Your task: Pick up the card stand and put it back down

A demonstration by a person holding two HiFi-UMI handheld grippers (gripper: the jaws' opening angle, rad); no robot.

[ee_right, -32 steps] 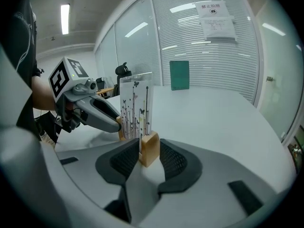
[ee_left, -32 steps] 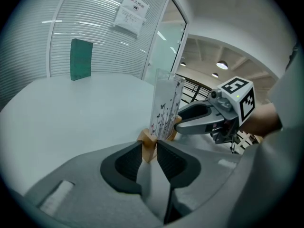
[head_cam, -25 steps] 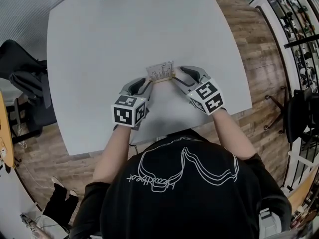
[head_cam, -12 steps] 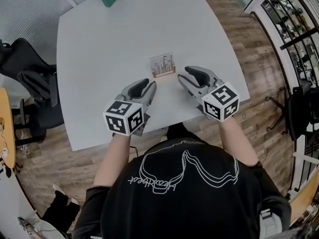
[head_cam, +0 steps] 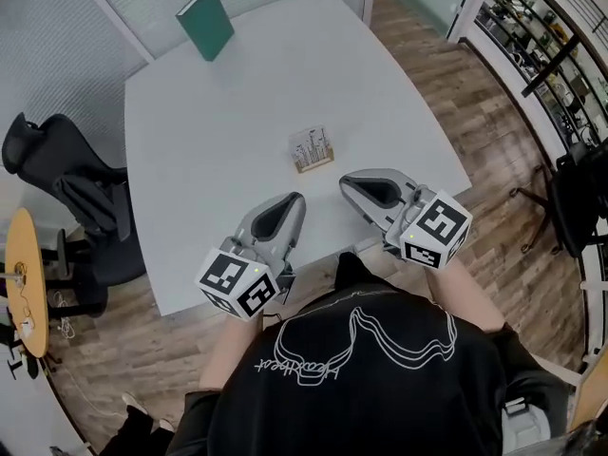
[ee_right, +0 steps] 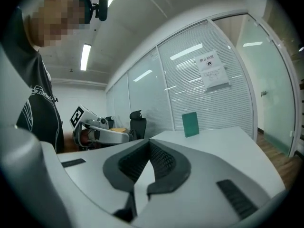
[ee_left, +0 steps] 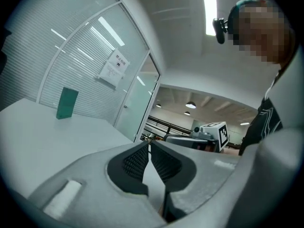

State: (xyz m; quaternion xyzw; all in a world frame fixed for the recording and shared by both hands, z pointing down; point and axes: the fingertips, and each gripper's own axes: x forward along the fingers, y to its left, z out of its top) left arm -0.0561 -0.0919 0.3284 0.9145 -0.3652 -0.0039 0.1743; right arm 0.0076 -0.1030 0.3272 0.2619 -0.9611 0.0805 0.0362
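Observation:
The card stand [head_cam: 312, 149], a small wooden base holding a printed card, stands upright on the white table [head_cam: 209, 141], a little right of the middle. Both grippers hover at the table's near edge, well short of the stand and apart from it. My left gripper [head_cam: 293, 200] [ee_left: 148, 145] is closing, its ribbed pads almost together with nothing between them. My right gripper [head_cam: 348, 184] [ee_right: 148, 142] is shut and empty. Each gripper view shows the other gripper across the table, and neither shows the stand.
A green book [head_cam: 205, 23] [ee_left: 66, 103] [ee_right: 190, 124] stands at the table's far edge before a glass wall. A black office chair [head_cam: 71, 193] is at the left, beside a round wooden table [head_cam: 24, 283]. Shelving lines the right side.
Both grippers have let go of the card stand, drawn back toward the person to the table's near edge, and closed. The stand is left on the table.

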